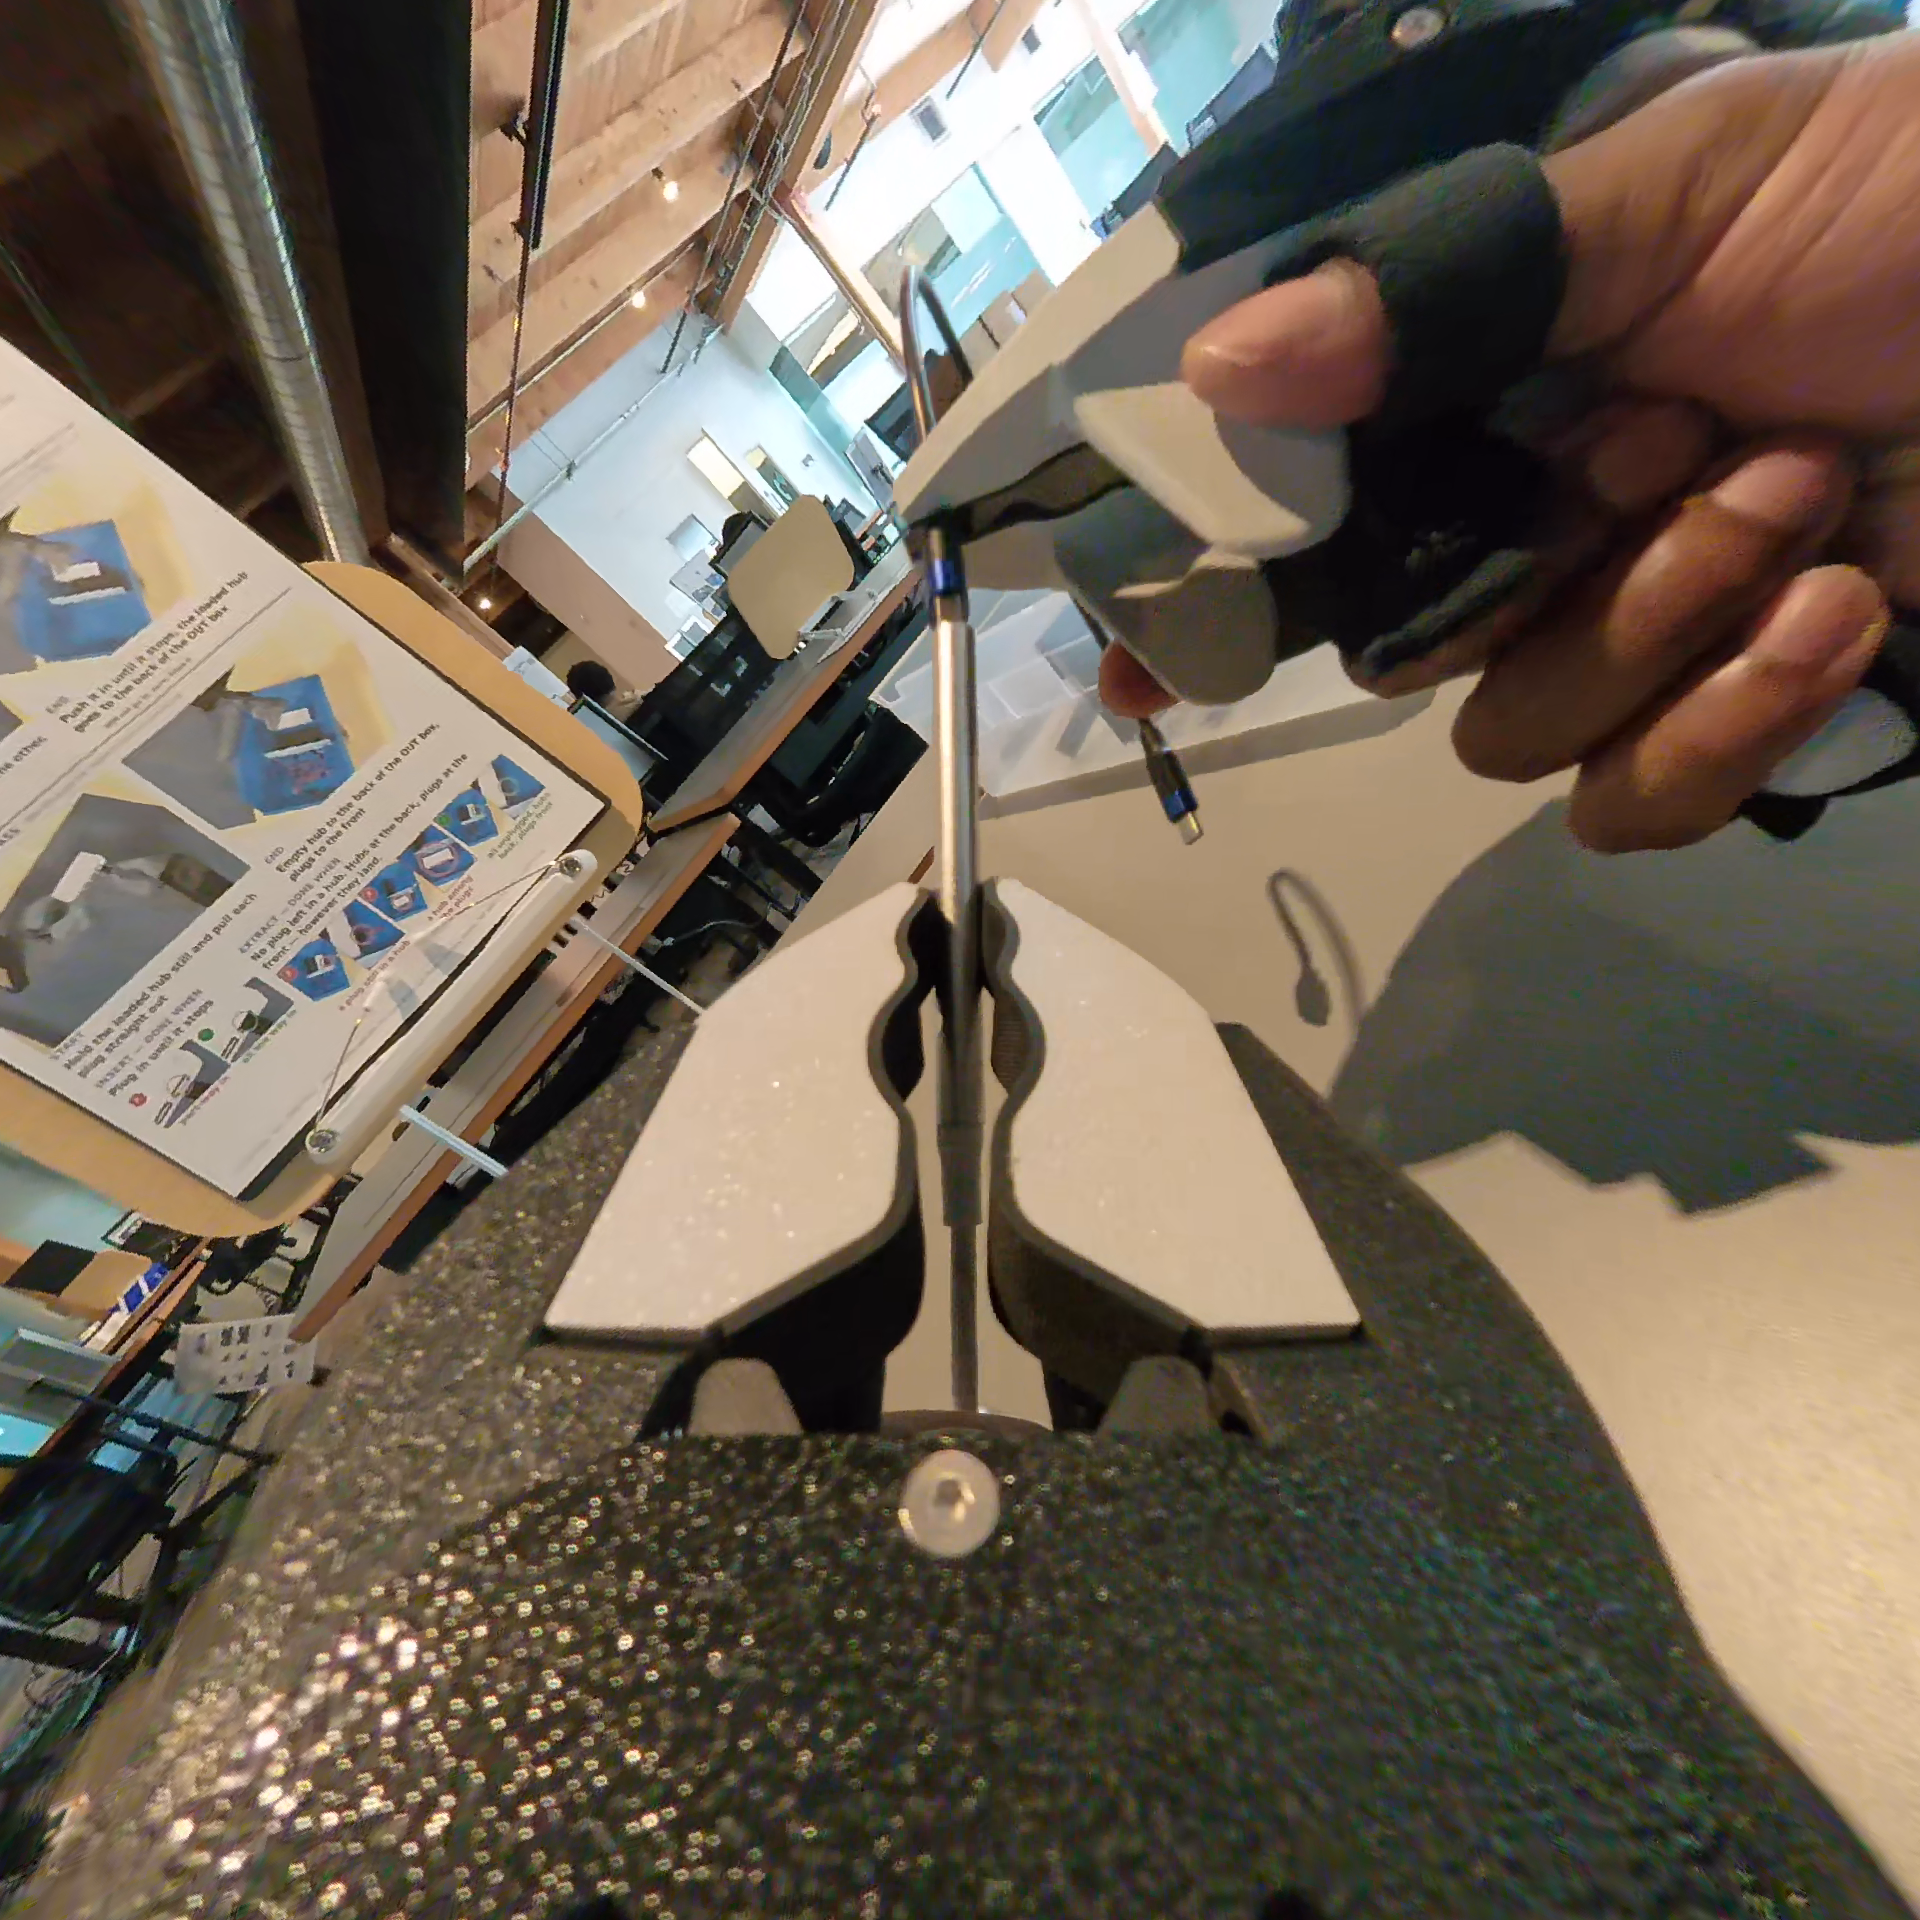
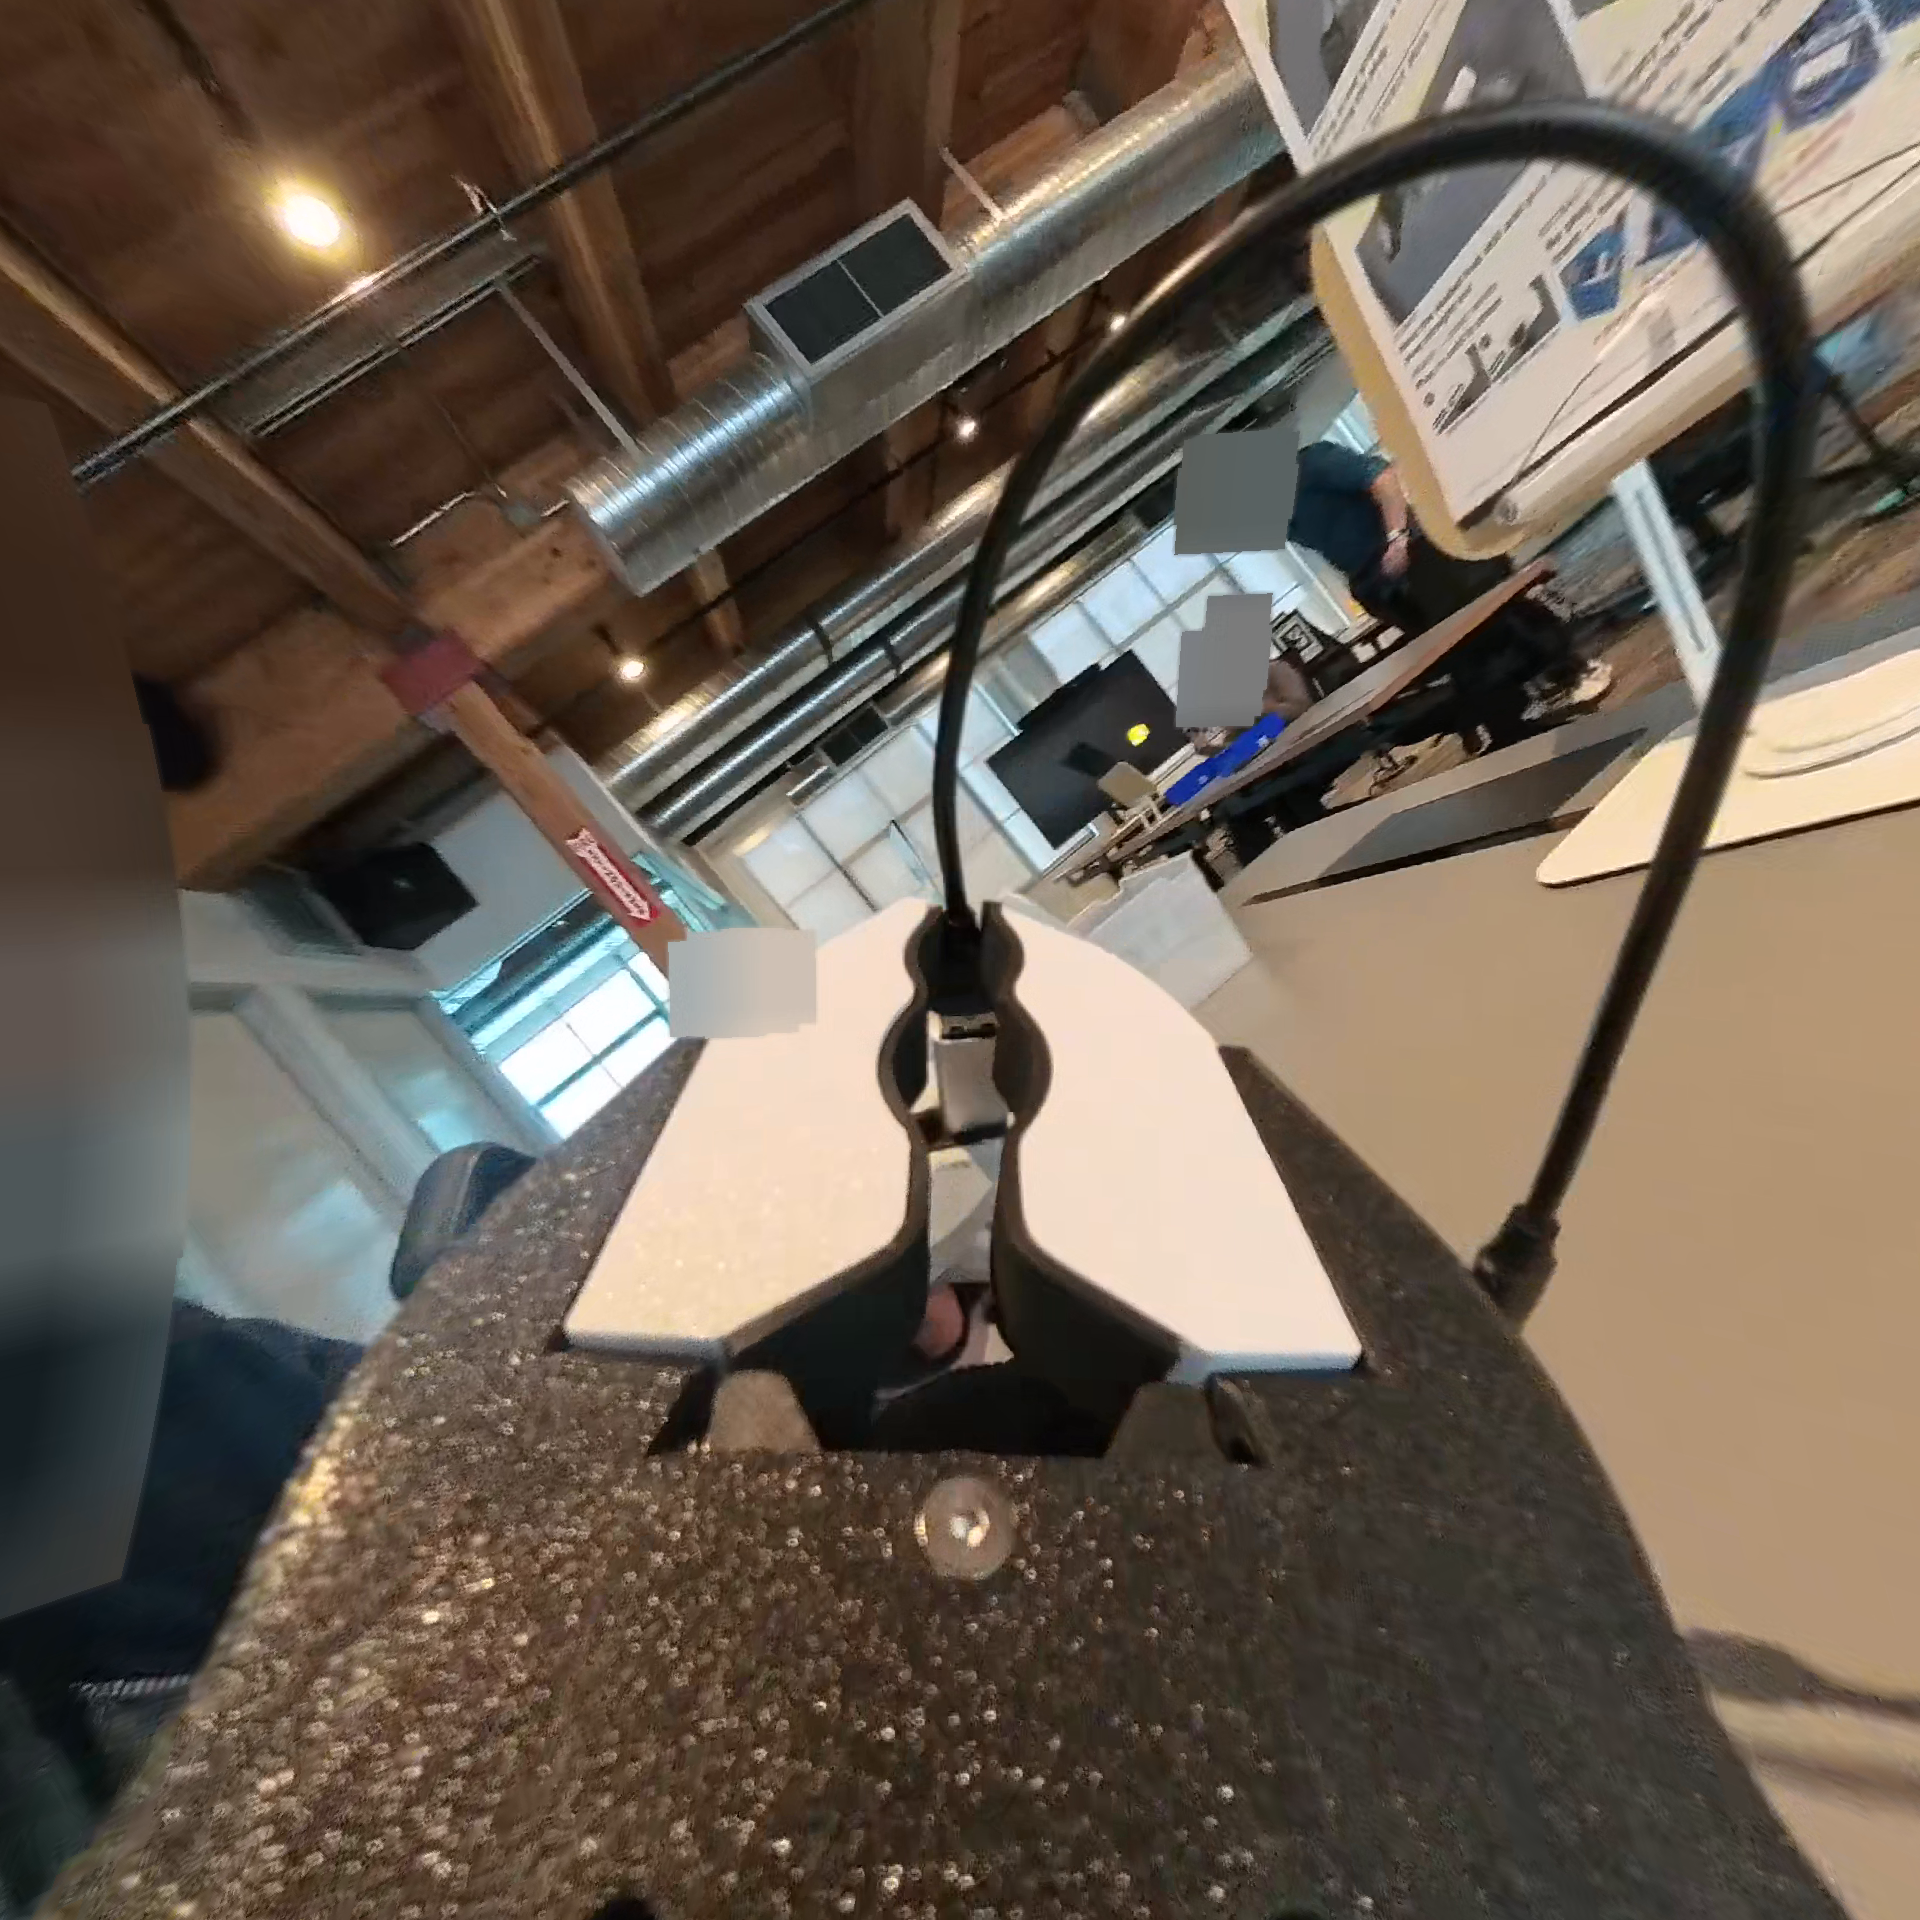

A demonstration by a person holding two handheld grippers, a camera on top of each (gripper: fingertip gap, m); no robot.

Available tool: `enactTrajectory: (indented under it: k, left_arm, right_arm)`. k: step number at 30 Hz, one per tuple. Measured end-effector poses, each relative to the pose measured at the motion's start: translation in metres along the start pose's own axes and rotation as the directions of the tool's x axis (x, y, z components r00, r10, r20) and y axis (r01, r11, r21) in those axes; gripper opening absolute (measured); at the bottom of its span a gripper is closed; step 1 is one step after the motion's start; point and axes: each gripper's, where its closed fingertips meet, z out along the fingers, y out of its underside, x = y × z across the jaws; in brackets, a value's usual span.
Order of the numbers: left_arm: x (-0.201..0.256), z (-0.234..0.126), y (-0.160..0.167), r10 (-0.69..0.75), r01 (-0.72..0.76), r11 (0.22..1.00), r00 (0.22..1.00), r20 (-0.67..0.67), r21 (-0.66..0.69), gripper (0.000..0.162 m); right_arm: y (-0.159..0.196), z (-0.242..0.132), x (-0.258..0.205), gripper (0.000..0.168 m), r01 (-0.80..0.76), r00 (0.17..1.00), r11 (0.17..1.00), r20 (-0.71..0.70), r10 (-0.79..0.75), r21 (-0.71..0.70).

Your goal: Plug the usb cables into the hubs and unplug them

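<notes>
Since the left hand-held gripper (image 1: 954,997) was clamped on the thin hub (image 1: 954,748) & the right hand-held gripper (image 2: 961,997) pinched the plug (image 2: 966,1075), imo the light, floppy usb cable (image 2: 1039,436) was best gripped by its rigid plug.

I've got a thin silver hub (image 1: 957,831) edge-on and lifted above the worktop, a blue-ringed plug (image 1: 944,575) seated in its far end. A black cable (image 2: 1039,499) arches overhead from a silver plug (image 2: 964,1081).

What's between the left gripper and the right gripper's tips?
Left wrist view: a slim silver hub, clamped in the left gripper, reaches the right gripper.
</notes>
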Motion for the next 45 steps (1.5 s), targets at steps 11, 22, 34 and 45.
enactTrajectory:
  k: [11, 22, 34, 45]
  left_arm:
    - [0.0, -0.004, -0.013, 0.043, -0.042, 0.996, 0.999, -0.014, 0.073, 0.007]
    - [0.002, -0.004, -0.015, 0.037, -0.035, 0.996, 0.999, -0.028, 0.085, 0.008]
    - [0.003, -0.007, -0.017, 0.054, -0.049, 0.992, 0.998, -0.043, 0.113, 0.007]
    - [0.005, -0.007, -0.014, 0.06, -0.054, 0.994, 0.996, -0.063, 0.093, 0.007]
  right_arm:
    - [-0.005, -0.009, -0.01, 0.019, 0.366, 0.926, 0.916, -0.034, -0.376, -0.163]
    - [0.0, -0.012, -0.018, 0.014, 0.258, 0.966, 0.95, 0.074, -0.249, -0.175]
    - [0.005, -0.012, -0.024, 0.014, 0.334, 0.942, 0.917, 0.097, -0.32, -0.216]
    - [0.011, -0.013, -0.019, 0.014, 0.261, 0.965, 0.933, 0.074, -0.25, -0.246]
